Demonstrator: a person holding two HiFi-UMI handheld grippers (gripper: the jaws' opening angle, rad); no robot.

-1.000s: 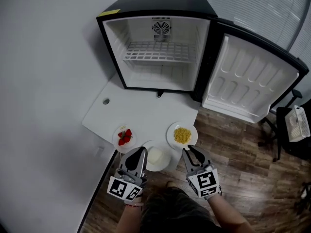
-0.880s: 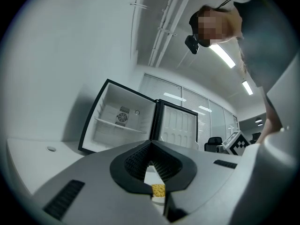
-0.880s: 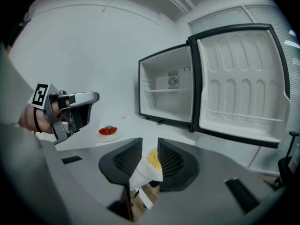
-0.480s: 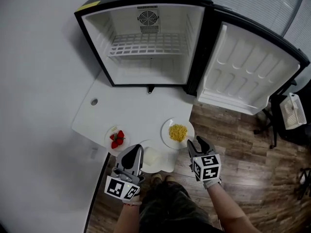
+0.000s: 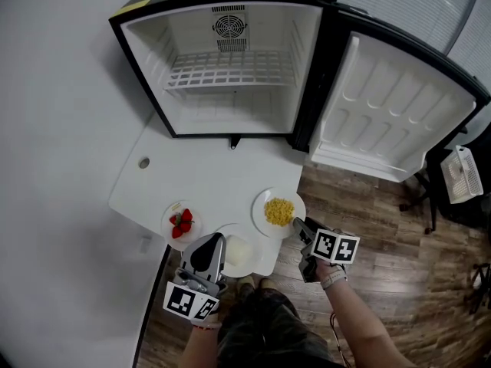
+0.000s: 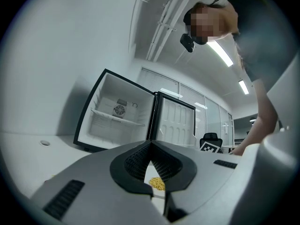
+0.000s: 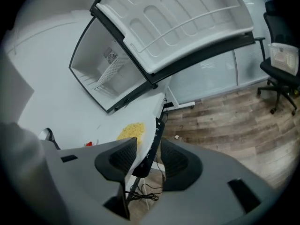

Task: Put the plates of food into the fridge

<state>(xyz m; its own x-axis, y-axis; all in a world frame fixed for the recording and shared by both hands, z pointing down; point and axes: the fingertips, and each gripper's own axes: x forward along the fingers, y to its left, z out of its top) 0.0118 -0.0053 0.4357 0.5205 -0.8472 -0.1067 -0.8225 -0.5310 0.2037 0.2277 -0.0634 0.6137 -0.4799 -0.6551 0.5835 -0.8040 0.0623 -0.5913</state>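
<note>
Three plates stand near the white table's [image 5: 199,182] front edge: strawberries [image 5: 181,222], a pale white food [image 5: 239,250] and yellow food [image 5: 278,211] [image 7: 131,131]. My right gripper [image 5: 301,232] [image 7: 149,142] is rolled on its side at the table's right edge, just beside the yellow-food plate. Its jaws have just been opening and stand open; the table's dark edge shows between them, untouched by the pads. My left gripper [image 5: 215,240] [image 6: 151,146] hovers shut and empty at the front edge, next to the white-food plate.
The black mini fridge [image 5: 230,75] stands open at the back of the table, with one wire shelf [image 5: 230,69] inside and its door [image 5: 391,113] swung right. A cable hole [image 5: 143,162] pierces the tabletop. Wood floor and an office chair [image 5: 460,182] lie right.
My right gripper has dropped and rolled onto its side at the table's edge by the yellow-food plate, and its jaws have opened. The left gripper has hardly moved.
</note>
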